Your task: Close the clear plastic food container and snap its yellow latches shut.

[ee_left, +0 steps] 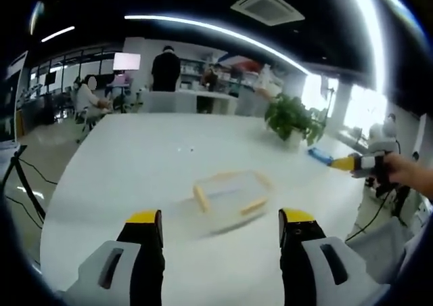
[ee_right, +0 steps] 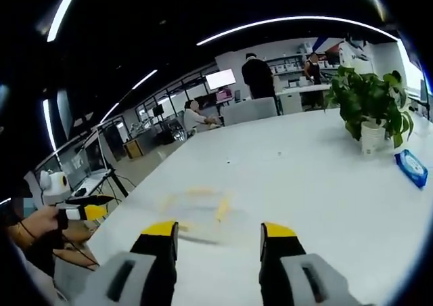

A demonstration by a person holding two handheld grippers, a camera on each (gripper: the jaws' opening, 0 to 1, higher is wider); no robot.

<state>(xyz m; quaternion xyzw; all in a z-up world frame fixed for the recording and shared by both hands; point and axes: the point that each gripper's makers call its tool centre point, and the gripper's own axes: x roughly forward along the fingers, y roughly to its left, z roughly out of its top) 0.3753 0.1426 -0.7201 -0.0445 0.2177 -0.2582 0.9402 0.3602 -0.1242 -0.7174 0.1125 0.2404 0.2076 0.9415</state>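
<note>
**Both grippers released, container blurred on the table ahead**

Left gripper (ee_left: 220, 228): jaws spread, nothing between them, hanging over the white table (ee_left: 135, 164). Right gripper (ee_right: 220, 238): same, jaws apart and empty.

We see the clear container (ee_left: 232, 196) just beyond the left jaws, slightly right of centre, resting on the table. In the right gripper view it (ee_right: 196, 210) sits just past the jaw tips, left of centre. Nothing lies between jaws and container in either view.

Yellow latches (ee_left: 201, 198) show on its sides. Long axis runs roughly left-near to right-far in the left gripper view. Heavy motion blur: we cannot tell whether the lid is seated or the latches are snapped.

Around it: potted plant (ee_left: 292, 120) far right on the table, a blue pack (ee_right: 411, 167) lying near it. The other gripper, held in a hand (ee_left: 406, 170), enters at the right edge, cut off by the frame. People stand and sit at desks far behind.
</note>
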